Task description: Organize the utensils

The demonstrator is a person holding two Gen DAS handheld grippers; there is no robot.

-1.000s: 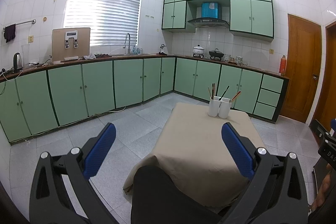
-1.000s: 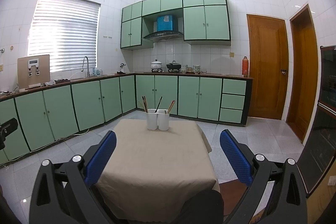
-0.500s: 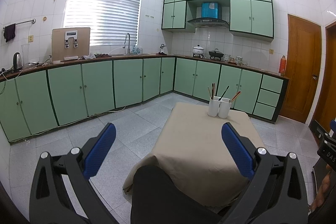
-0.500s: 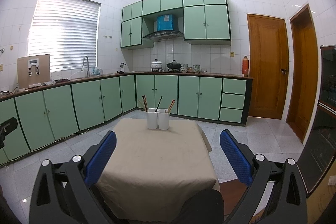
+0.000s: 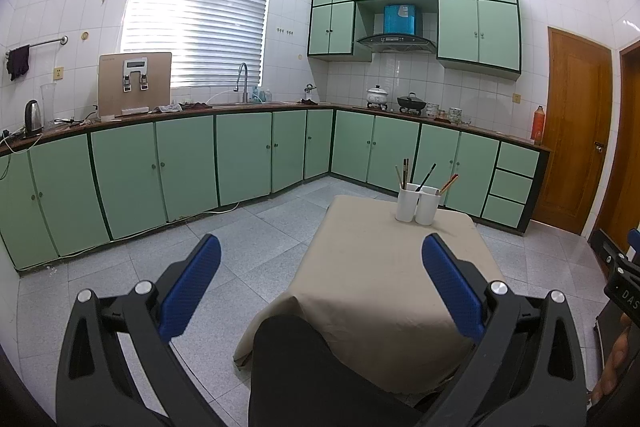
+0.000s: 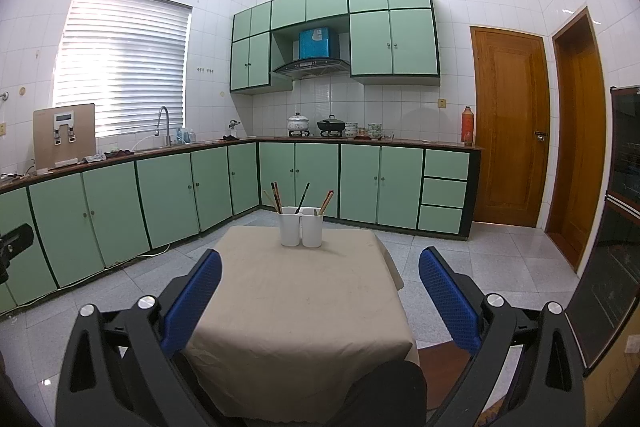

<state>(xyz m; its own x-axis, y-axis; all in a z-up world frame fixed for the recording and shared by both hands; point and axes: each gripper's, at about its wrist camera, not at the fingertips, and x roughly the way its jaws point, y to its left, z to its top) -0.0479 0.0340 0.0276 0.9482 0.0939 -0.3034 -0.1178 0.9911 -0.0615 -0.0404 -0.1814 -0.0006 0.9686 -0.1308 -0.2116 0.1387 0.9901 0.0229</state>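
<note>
Nearest to you, your left gripper [image 5: 320,267] has its jaws spread wide with nothing between the blue pads [image 5: 192,287]; it hangs over the floor off the table's near left corner. Your right gripper [image 6: 320,279] is likewise wide open and holds nothing, poised above the near edge of the table [image 6: 296,311]. A dark-clothed knee [image 5: 304,367] sits against that near edge, under the hanging tablecloth.

The beige cloth covers the whole tabletop, bare across its near and middle parts. At the far edge, about midway along it, two white holders [image 6: 301,226] stand upright and touching side by side. The left holder [image 6: 289,225] carries several sticks [image 6: 274,195] leaning to the left and a dark one [image 6: 303,197] leaning right; the right holder [image 6: 312,227] carries reddish-brown sticks [image 6: 326,202] leaning right. Whether they are all chopsticks is too small to tell.

Beyond the table, green cabinets [image 6: 316,183] run under a counter with a white pot [image 6: 298,123] and a black wok [image 6: 331,125], and a wooden door [image 6: 510,131] stands at the right.
</note>
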